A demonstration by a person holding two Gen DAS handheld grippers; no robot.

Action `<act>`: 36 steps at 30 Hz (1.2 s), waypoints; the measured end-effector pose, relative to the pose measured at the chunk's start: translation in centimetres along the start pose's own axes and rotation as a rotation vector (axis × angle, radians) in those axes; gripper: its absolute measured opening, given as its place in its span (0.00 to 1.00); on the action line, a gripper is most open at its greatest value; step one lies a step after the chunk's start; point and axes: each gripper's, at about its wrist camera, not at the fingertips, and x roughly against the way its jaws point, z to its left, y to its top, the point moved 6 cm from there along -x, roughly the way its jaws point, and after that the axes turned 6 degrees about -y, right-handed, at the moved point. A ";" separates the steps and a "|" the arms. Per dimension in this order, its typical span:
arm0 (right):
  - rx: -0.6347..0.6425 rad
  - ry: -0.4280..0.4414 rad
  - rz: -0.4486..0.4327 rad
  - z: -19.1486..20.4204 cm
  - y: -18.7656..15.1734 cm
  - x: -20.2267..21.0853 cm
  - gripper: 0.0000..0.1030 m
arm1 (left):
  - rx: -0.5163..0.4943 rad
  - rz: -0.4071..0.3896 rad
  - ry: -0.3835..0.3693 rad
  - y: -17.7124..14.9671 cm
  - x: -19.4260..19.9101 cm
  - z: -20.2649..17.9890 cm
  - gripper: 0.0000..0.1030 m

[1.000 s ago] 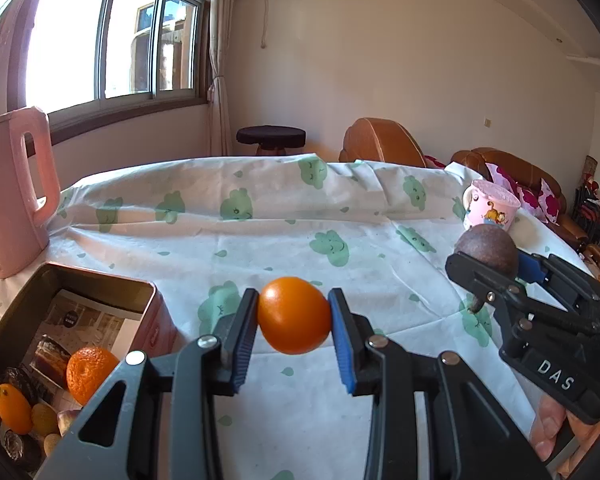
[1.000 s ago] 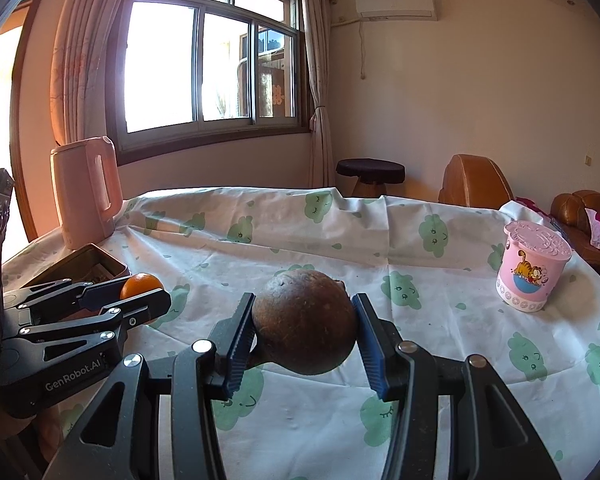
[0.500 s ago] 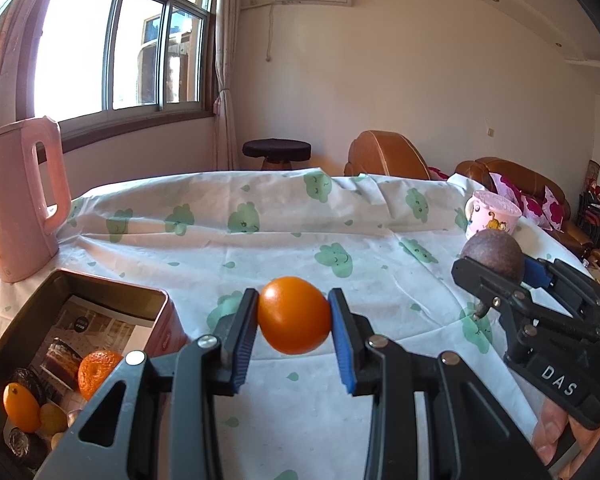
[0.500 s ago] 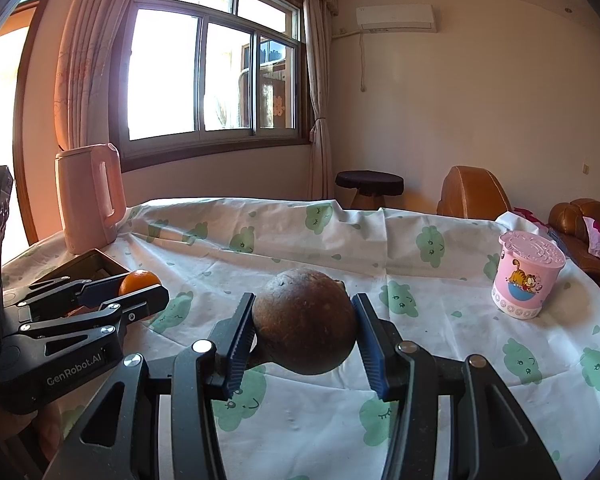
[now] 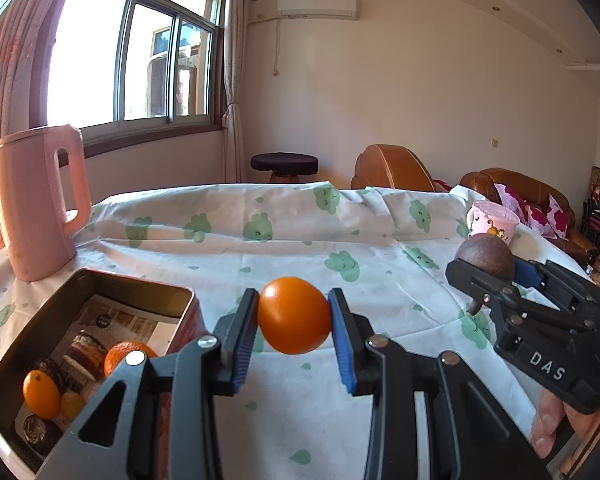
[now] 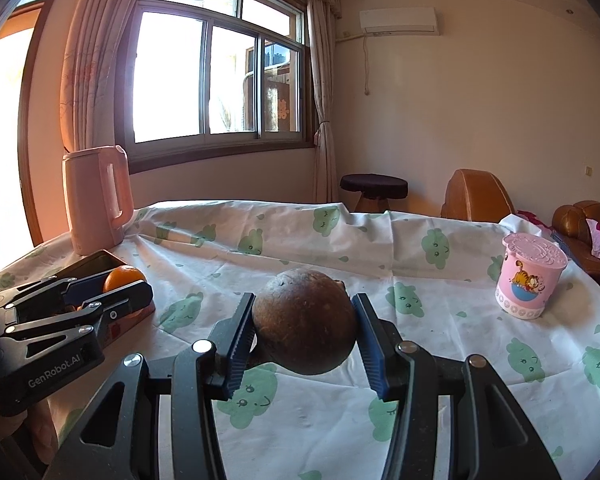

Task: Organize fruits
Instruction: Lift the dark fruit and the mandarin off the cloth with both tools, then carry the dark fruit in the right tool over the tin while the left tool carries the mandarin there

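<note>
My left gripper [image 5: 294, 316] is shut on a smooth orange fruit [image 5: 294, 314] and holds it above the tablecloth, just right of a red tin [image 5: 182, 292]. The tin holds a mandarin [image 5: 126, 354], small orange fruits [image 5: 41, 394] and dark round fruits [image 5: 40, 432]. My right gripper [image 6: 305, 326] is shut on a brown round fruit [image 6: 305, 322] above the cloth. The right gripper also shows in the left wrist view [image 5: 496, 268], to the right, and the left gripper in the right wrist view [image 6: 112, 284], at the left by the tin [image 6: 96, 262].
A pink kettle [image 5: 40, 204] stands at the table's far left behind the tin. A pink cartoon cup [image 6: 530, 280] stands at the right. The table wears a white cloth with green prints [image 5: 300, 240]. A stool [image 5: 284, 164] and brown sofa [image 5: 516, 188] lie beyond.
Both grippers have tilted up and risen a little with their fruits held. The tin now sits closer to the left gripper's left finger.
</note>
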 end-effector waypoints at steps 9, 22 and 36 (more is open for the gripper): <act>-0.001 0.085 0.042 2.9 -0.3 -0.1 0.49 | 0.035 -0.005 0.024 -0.6 2.2 2.7 0.36; 0.056 0.158 0.032 7.7 1.1 0.7 0.49 | 0.053 -0.030 0.068 -0.7 4.9 5.8 0.36; 0.126 0.217 0.011 12.5 2.8 1.1 0.49 | 0.077 -0.044 0.124 -0.5 7.1 9.1 0.36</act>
